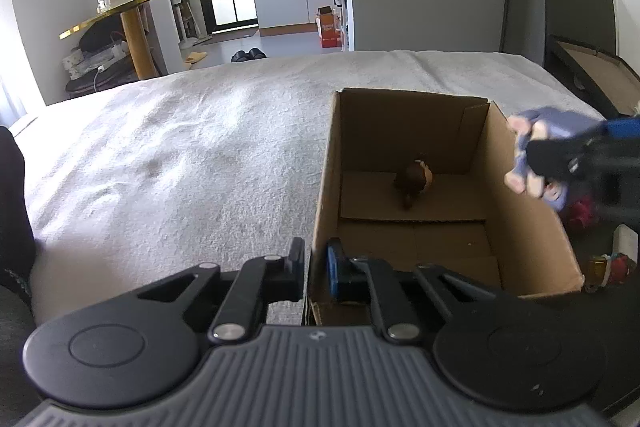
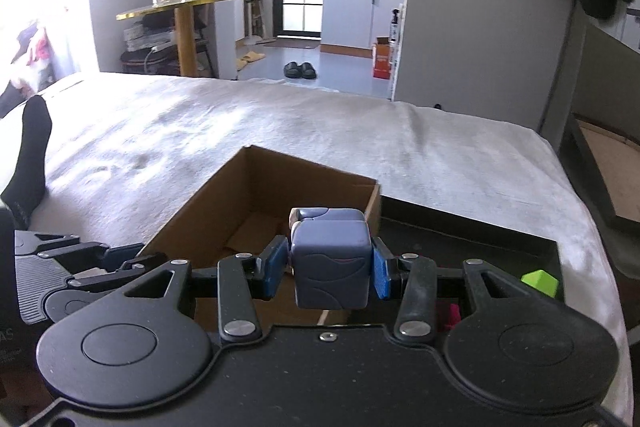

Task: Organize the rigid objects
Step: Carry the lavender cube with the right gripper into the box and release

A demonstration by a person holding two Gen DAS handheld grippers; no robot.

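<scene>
Cardboard box sits open on the white bedspread, with a small brown figure on its floor toward the far wall. Left gripper tilts downward at the box's near corner, its jaws pressed together on the box wall. Right gripper angles down over the box's right edge, pinching a blue-grey blocky toy between its blue pads.
</scene>
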